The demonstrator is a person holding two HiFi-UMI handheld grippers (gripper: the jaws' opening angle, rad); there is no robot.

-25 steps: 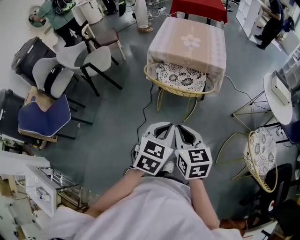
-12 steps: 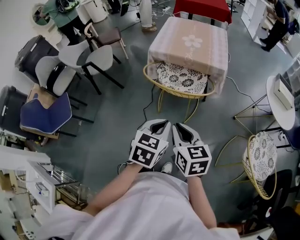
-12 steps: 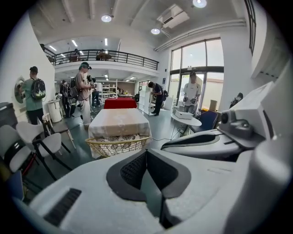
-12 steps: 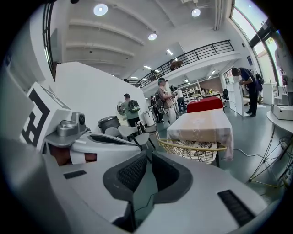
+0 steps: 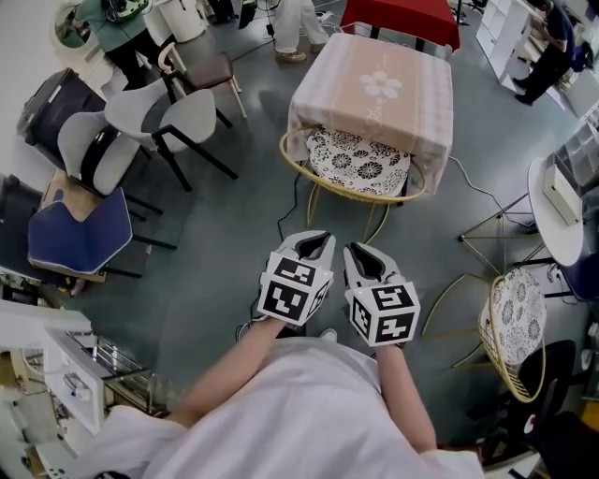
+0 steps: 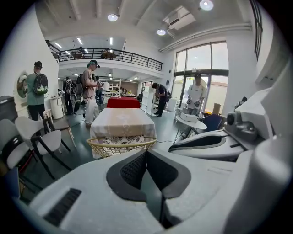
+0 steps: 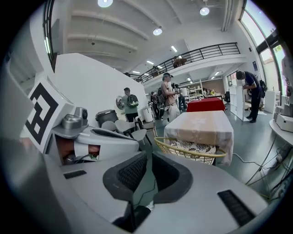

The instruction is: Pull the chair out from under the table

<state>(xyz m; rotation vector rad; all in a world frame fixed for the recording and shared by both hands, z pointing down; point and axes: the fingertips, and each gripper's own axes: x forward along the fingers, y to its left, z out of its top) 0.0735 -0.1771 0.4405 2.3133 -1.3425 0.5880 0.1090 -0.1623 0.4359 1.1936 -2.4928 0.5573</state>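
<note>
One square table under a pale pink cloth with a flower print point(image 5: 374, 89) is seen, and behind it one table under a red cloth point(image 5: 398, 14). Two round chairs of yellow wire with black-and-white patterned cushions are counted. The task's wire chair point(image 5: 351, 164) is pushed under the near edge of the pink table. Its seat is partly covered by the hanging cloth and its curved back rim is turned toward the person. The second wire chair point(image 5: 510, 327) stands well apart at the right, near one round white table point(image 5: 552, 201). At the left, two white shell chairs with black legs point(image 5: 178, 117) and one chair with a dark blue cushion point(image 5: 80, 234) are grouped.

Two grippers are held side by side, both pointed at the task's wire chair and apart from it. The jaws of the left gripper point(image 5: 316, 239) are pressed together, with nothing between them. The jaws of the right gripper point(image 5: 351, 251) are drawn together as well, with only a thin slit between the pads, and nothing is held.

A balcony with a black railing point(image 6: 110, 54) and several standing persons point(image 6: 91, 87) are shown in full only by the gripper views. The second wire chair and the person's forearms are shown only by the head view.

A thin black cable point(image 5: 292, 210) lies on the grey floor point(image 5: 234, 253) between the grippers and the task's wire chair.
</note>
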